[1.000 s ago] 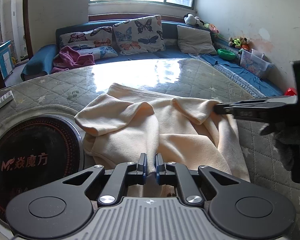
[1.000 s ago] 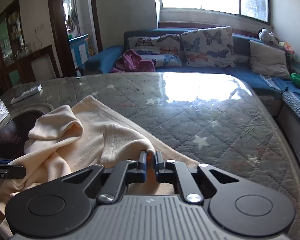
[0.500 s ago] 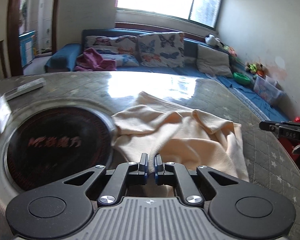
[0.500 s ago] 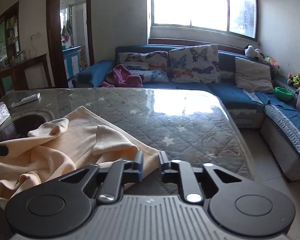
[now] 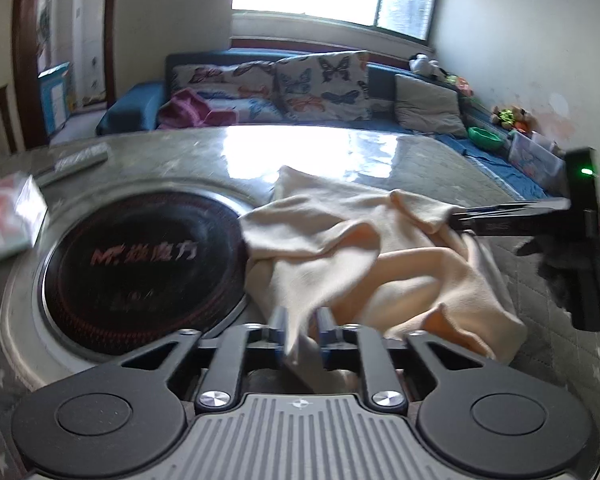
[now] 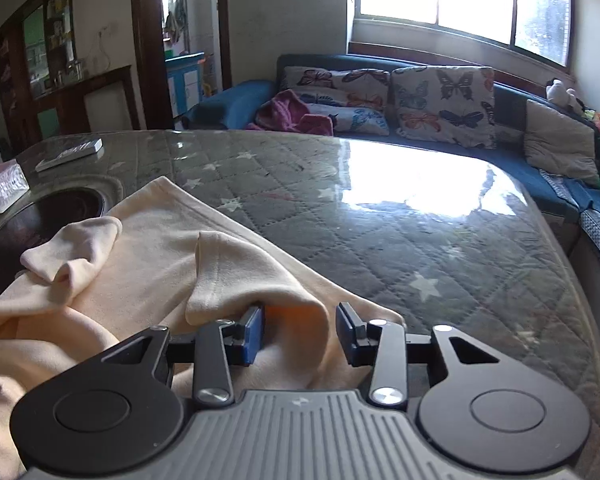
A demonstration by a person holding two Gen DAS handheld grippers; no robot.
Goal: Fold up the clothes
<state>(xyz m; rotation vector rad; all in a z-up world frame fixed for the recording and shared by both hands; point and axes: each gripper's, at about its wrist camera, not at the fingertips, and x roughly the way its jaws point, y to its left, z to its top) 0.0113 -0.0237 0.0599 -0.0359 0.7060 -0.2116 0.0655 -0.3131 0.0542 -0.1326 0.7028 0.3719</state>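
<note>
A cream garment lies crumpled on the quilt-patterned glass table, right of the round black hotplate. My left gripper has its jaws a little apart, with a strip of the cloth still running between them. My right gripper is open, its jaws standing either side of a raised fold of the garment at the cloth's near right edge. The right gripper also shows in the left wrist view, touching the garment's right side.
A round black hotplate is set in the table on the left. A tissue pack and a remote lie beyond it. A blue sofa with butterfly cushions stands behind the table.
Both grippers were shut on the cloth a second ago. The right one opened and now stands wide around a fold. The left jaws have parted slightly and the view shifted left.
</note>
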